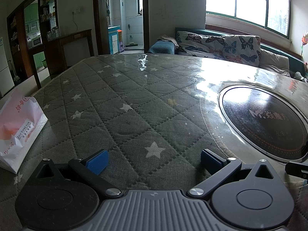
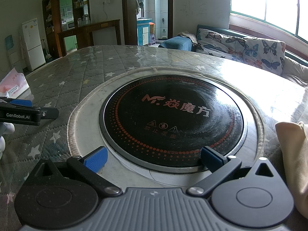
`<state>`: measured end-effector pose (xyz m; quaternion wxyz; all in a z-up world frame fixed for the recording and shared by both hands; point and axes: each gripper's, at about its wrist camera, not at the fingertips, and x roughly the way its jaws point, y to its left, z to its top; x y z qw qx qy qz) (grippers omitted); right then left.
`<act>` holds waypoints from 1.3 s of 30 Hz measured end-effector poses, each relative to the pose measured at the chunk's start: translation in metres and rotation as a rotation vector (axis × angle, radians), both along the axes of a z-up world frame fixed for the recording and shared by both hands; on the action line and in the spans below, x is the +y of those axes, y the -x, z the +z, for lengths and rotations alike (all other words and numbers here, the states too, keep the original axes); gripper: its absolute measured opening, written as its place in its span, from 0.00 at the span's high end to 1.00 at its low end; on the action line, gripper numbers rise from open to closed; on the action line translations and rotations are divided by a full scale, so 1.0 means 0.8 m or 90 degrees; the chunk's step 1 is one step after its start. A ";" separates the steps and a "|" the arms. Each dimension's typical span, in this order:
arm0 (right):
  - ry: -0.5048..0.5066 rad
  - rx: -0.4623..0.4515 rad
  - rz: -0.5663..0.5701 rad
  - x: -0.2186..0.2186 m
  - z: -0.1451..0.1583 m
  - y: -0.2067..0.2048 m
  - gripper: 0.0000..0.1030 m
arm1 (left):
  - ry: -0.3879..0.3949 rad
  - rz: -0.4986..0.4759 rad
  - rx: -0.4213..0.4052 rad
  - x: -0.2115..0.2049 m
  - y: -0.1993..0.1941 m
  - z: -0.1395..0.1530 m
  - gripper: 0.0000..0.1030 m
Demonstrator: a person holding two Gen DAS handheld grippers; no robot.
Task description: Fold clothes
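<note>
Quilted star-print cover spans the bench (image 1: 119,104) around an induction cooktop (image 2: 171,121). Left tool (image 1: 154,159) and right tool (image 2: 154,158) both gape, holding nothing. Beige garment (image 2: 294,154) lies bunched at right, folding seemingly unstarted.

I note the desk (image 1: 115,104) cover: grey quilted diamonds, white stars. Black round hob (image 2: 171,123), red dotted ring and lettering. Cream cloth (image 2: 292,154) at desk's right edge. Tool pads (image 2: 96,159) blue.
</note>
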<state>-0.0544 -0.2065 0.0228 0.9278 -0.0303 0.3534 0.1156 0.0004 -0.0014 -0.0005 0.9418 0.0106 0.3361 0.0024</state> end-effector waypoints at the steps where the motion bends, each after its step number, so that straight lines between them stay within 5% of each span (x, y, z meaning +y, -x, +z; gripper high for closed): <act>1: 0.000 0.000 0.000 0.000 0.000 0.000 0.00 | 0.000 0.000 0.000 0.000 0.000 0.000 0.00; 13: -0.005 0.001 -0.004 -0.001 0.001 0.003 0.00 | -0.010 0.001 0.005 -0.004 0.000 0.003 0.00; 39: 0.022 -0.032 -0.073 -0.031 0.024 0.081 0.00 | -0.006 -0.216 0.007 -0.091 0.043 0.029 0.00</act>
